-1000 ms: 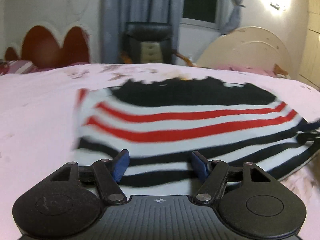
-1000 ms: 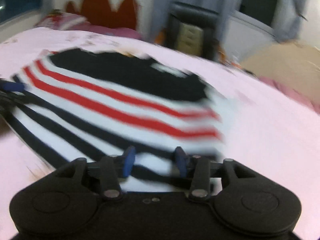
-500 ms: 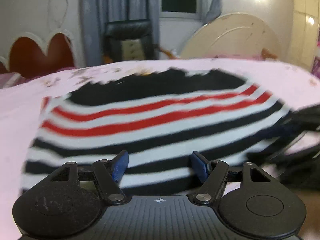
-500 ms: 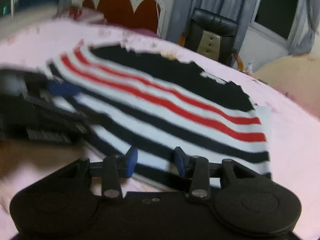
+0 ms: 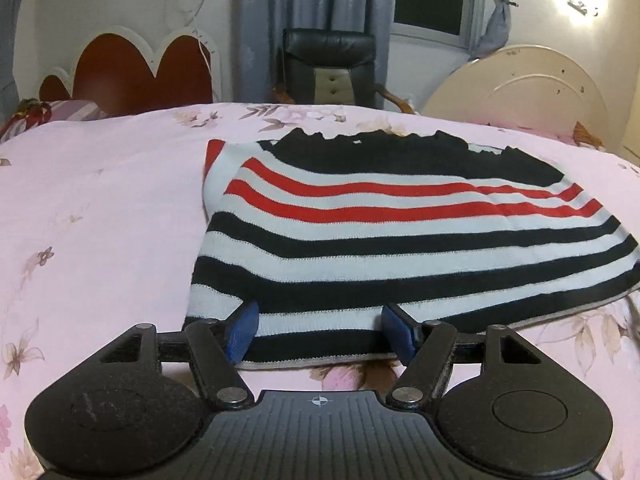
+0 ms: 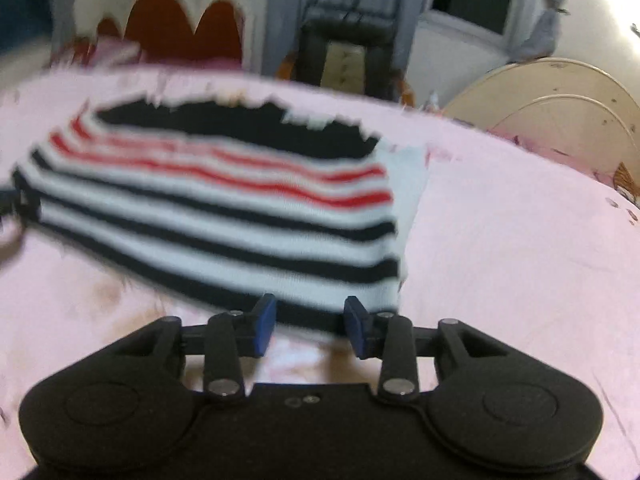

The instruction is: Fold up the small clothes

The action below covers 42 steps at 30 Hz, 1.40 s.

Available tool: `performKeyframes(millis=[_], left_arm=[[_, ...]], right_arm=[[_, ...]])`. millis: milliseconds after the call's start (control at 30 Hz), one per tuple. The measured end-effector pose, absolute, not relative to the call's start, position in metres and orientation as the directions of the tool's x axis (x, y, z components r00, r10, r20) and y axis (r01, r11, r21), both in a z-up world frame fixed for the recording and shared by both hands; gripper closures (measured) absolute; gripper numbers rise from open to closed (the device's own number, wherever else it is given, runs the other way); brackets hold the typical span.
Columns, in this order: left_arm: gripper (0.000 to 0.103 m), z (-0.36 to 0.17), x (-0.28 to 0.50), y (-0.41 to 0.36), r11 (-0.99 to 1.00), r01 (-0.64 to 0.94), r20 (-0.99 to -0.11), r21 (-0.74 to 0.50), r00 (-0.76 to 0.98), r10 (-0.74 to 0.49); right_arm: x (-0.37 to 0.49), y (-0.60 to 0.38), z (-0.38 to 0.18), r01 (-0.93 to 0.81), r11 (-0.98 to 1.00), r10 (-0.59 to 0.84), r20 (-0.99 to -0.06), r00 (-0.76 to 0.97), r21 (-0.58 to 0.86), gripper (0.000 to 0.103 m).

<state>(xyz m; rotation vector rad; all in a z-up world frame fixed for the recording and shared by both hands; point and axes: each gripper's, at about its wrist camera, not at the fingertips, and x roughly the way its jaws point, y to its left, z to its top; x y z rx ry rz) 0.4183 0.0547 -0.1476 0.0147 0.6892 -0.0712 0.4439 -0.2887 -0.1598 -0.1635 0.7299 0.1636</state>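
Striped sweater (image 5: 400,236), banded black, red and white, lying flat on the pink floral bedsheet (image 5: 100,208). Left gripper (image 5: 320,330) points at the near hem towards its left corner, jaws wide apart, the hem between the blue pads, none seen pressing. Right gripper (image 6: 308,322) faces the right corner; its jaws, just closing, are part open, with the blurred hem between them ungripped.

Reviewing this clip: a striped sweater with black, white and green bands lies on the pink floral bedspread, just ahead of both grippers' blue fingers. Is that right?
Not quite: the coloured bands are red, not green. The left wrist view shows the striped sweater with black, white and red stripes on the pink floral bedspread, just ahead of the left gripper; the blurrier right wrist view shows the same ahead of the right gripper.
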Motion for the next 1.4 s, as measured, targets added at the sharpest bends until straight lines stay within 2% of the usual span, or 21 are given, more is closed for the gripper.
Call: performKeyframes(millis=[33,100,167,233,333,400,433,667,900,1400], left_arm=[[0.035,-0.148,0.419,0.054,0.997,0.072,-0.636,-0.005,0.769,-0.059],[0.034,-0.148,0.420,0.054,0.997,0.074,-0.639,-0.001,0.767,-0.058],[0.034,-0.148,0.420,0.054,0.997,0.075,-0.643,0.000,0.764,-0.058],[0.034,-0.147,0.421,0.055,0.997,0.078,-0.645,-0.002,0.762,-0.060],[0.034,-0.147,0.420,0.055,0.997,0.077,-0.644,-0.002,0.763,-0.060],[0.034,-0.148,0.420,0.055,0.997,0.078,-0.643,-0.002,0.763,-0.061],[0.034,-0.148,0.420,0.055,0.997,0.078,-0.643,-0.001,0.764,-0.061],[0.034,-0.148,0.420,0.054,0.997,0.079,-0.642,0.000,0.764,-0.060],[0.034,-0.148,0.420,0.054,0.997,0.080,-0.642,0.001,0.764,-0.061],[0.034,-0.145,0.422,0.064,0.994,0.101,-0.672,-0.034,0.734,-0.097]], right_arm=[[0.444,-0.292,-0.160,-0.191,0.978,0.085,-0.667,0.740,-0.088,0.070],[0.454,-0.305,-0.172,-0.148,0.987,0.056,-0.719,0.693,-0.066,0.079],[0.457,-0.318,-0.180,-0.136,0.991,0.093,-0.718,0.689,-0.002,0.079],[0.460,-0.315,-0.174,-0.131,0.991,0.083,-0.727,0.681,-0.010,0.080],[0.452,-0.314,-0.160,-0.105,0.994,0.080,-0.667,0.741,0.002,0.072],[0.457,-0.316,-0.167,-0.070,0.997,0.041,-0.688,0.724,-0.014,0.070],[0.461,-0.316,-0.175,-0.068,0.997,0.030,-0.717,0.696,-0.024,0.069],[0.461,-0.317,-0.178,-0.085,0.994,0.013,-0.715,0.699,-0.065,0.070],[0.457,-0.319,-0.183,-0.055,0.998,0.021,-0.714,0.700,-0.025,0.069],[0.454,-0.317,-0.179,-0.037,0.999,0.000,-0.728,0.686,-0.035,0.070]])
